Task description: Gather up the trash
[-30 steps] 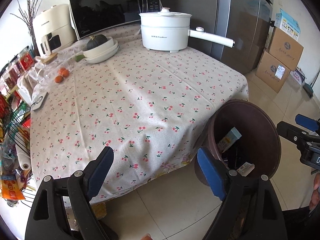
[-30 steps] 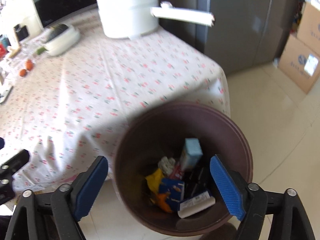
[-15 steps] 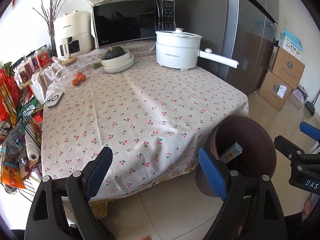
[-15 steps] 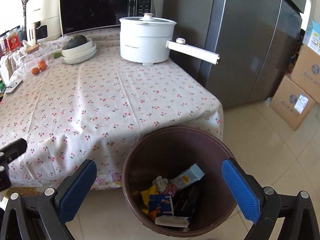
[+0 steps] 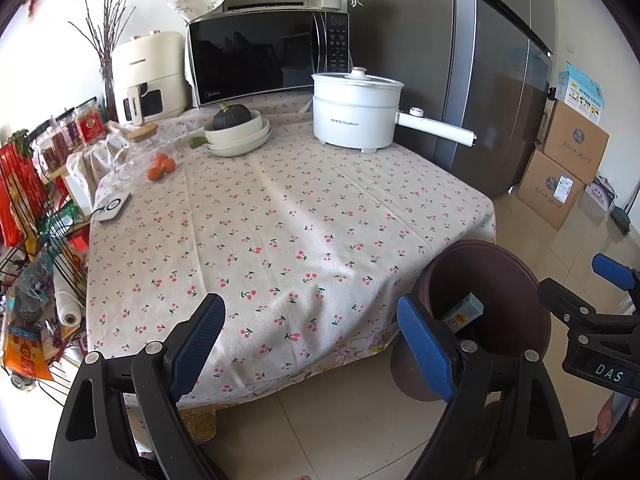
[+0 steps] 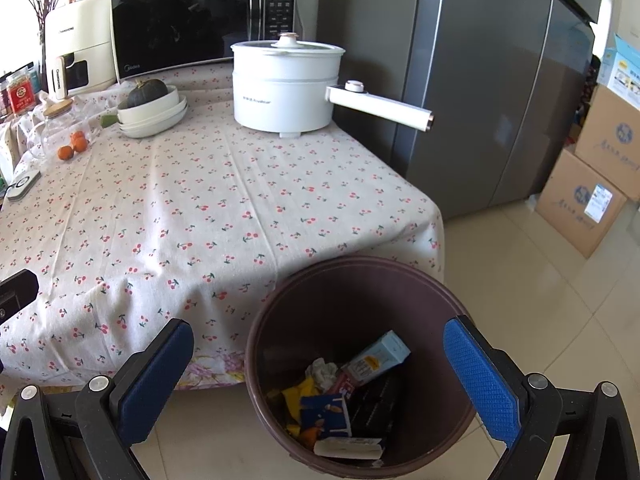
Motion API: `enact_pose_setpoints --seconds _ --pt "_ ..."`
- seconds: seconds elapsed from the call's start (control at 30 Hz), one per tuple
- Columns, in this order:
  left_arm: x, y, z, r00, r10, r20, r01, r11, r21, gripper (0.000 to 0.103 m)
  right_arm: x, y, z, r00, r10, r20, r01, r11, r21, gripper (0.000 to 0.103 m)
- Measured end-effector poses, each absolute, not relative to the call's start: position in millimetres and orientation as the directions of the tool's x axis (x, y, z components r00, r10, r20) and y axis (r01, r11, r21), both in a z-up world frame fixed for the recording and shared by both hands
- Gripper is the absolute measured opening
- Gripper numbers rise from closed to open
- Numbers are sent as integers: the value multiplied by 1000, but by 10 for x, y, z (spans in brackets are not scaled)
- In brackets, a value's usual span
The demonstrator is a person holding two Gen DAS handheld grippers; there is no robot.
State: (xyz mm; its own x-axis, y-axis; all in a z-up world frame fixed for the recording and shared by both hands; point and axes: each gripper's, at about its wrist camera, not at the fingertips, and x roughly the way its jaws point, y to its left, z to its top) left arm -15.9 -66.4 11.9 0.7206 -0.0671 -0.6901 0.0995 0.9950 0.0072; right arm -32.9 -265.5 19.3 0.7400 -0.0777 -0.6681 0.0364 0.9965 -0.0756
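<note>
Home kitchen and dining corner, shown by a microwave (image 5: 268,56), air fryer (image 5: 150,76), tall grey fridge (image 6: 480,80), electric pot (image 6: 286,86) set on a cherry-print tablecloth (image 5: 280,232), tiled floor

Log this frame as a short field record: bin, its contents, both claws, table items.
bin: brown round trash bin on the floor at the table corner
contents: light blue carton, crumpled paper, yellow wrapper, blue packet, white flat box
left claw: open, empty
right claw: open, empty, above the bin
table: cherry-print cloth; white electric pot, stacked bowls with a dark squash, oranges
loose trash on table: none visible
</note>
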Motion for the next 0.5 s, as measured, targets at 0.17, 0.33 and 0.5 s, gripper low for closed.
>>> enact_pose_setpoints --seconds 0.17,0.33,0.5 --pt "-158 -669 117 719 -67 -691 99 995 6 90 -338 -2662 203 742 -74 -667 38 997 -69 103" --pt "-159 -667 107 718 -68 -693 100 995 5 90 -335 -2656 201 741 -75 -667 36 997 -71 103" --pt "-153 -665 86 714 -68 -697 99 995 4 90 -338 -2656 203 742 -71 -667 35 997 -66 103"
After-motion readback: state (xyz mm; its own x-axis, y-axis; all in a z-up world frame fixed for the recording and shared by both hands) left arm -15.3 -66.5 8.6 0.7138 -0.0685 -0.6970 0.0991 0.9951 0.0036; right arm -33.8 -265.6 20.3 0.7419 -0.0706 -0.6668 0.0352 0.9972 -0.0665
